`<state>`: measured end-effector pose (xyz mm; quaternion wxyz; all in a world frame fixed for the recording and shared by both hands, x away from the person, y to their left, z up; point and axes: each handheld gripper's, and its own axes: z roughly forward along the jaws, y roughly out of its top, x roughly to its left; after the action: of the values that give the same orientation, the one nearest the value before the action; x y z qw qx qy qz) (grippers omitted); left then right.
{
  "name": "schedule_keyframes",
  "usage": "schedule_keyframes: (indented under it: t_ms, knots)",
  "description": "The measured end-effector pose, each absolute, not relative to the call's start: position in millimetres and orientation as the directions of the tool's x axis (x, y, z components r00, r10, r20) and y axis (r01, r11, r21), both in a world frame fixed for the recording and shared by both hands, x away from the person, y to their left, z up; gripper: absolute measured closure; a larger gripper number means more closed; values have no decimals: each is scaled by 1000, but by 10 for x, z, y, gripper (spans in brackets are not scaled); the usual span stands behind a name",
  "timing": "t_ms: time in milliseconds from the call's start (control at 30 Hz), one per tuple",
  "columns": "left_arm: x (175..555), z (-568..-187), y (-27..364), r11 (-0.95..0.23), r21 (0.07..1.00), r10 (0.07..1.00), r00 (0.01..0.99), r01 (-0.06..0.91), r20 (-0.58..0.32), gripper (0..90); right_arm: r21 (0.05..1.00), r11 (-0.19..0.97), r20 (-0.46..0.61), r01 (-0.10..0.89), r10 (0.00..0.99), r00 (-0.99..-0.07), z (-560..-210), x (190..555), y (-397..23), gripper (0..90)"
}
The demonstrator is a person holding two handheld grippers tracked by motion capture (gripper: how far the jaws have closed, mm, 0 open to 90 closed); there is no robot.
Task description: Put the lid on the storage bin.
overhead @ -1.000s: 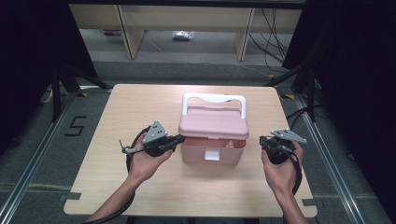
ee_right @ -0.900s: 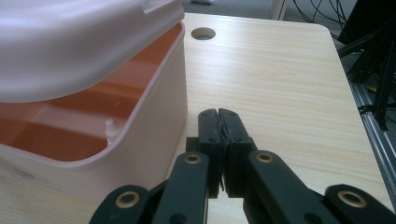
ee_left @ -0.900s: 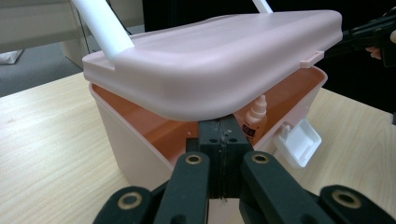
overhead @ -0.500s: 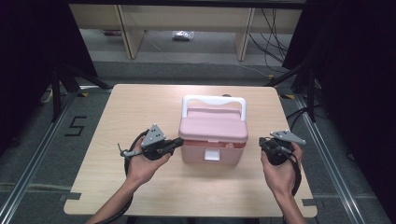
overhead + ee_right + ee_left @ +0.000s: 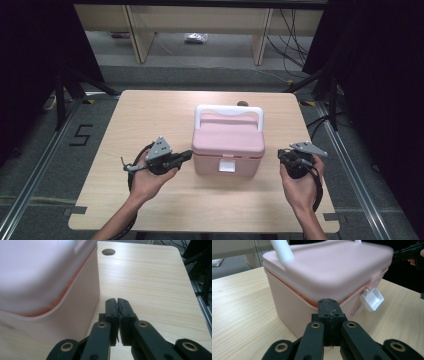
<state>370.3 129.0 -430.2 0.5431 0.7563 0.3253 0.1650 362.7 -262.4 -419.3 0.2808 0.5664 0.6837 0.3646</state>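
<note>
- The pink plastic lidded box with a white carry handle [image 5: 228,145] sits mid-table, its white front latch [image 5: 372,299] facing the person for access.
- The left gripper [image 5: 329,305], jaws pressed together and empty, hovers at the box's left corner, probably lining up on the latch.
- The right gripper [image 5: 117,305] waits beside the box's right wall; its jaws have just been parting by a sliver, with nothing between them.

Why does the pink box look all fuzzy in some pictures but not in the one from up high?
In the left gripper view the pink box sits so close that its lid and white handle smear, while the table's wood grain stays sharp. In the right gripper view the box blurs too. In the high view it is farther off, evenly lit and crisp, with dark surroundings.
</note>
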Motion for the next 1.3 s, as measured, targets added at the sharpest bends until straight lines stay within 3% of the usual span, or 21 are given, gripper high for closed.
schedule_keyframes:
  t_ms: [333,433,467,600,667,1033,1100,1133,1233,1300]
  knots:
    - [3676,-4272,1503,-164,943,717,691,289,-87,888,814,83,38,575,980,-196,-4210,3620,-2643,859]
    - [3670,-4314,1587,-159,946,740,669,282,-75,864,811,34,85,583,981,-175,-4240,3610,-2639,857]
    - [3670,-4331,1616,-157,948,746,662,277,-70,856,821,77,53,565,976,-211,-4262,3634,-2691,856]
    - [3678,-4396,1738,-148,953,771,634,266,-57,831,817,49,86,575,975,-205,-4340,3644,-2749,848]
    - [3680,-4430,1800,-145,953,786,615,267,-53,818,805,4,120,593,978,-170,-4370,3627,-2744,844]
    - [3684,-4650,2073,-111,953,850,523,281,-55,749,817,20,93,577,982,-166,-4571,3637,-2878,792]
    - [3684,-4698,2100,-108,952,857,513,287,-58,734,805,-16,132,594,979,-153,-4596,3622,-2871,782]
    - [3688,-4718,2108,-105,953,855,514,286,-60,724,810,20,92,586,983,-160,-4616,3632,-2899,775]
    - [3679,-4771,2125,-102,948,862,502,302,-67,699,796,-30,138,605,981,-133,-4659,3621,-2883,764]
    - [3673,-4793,2131,-99,948,868,493,303,-67,685,805,3,120,593,978,-168,-4699,3643,-2924,754]
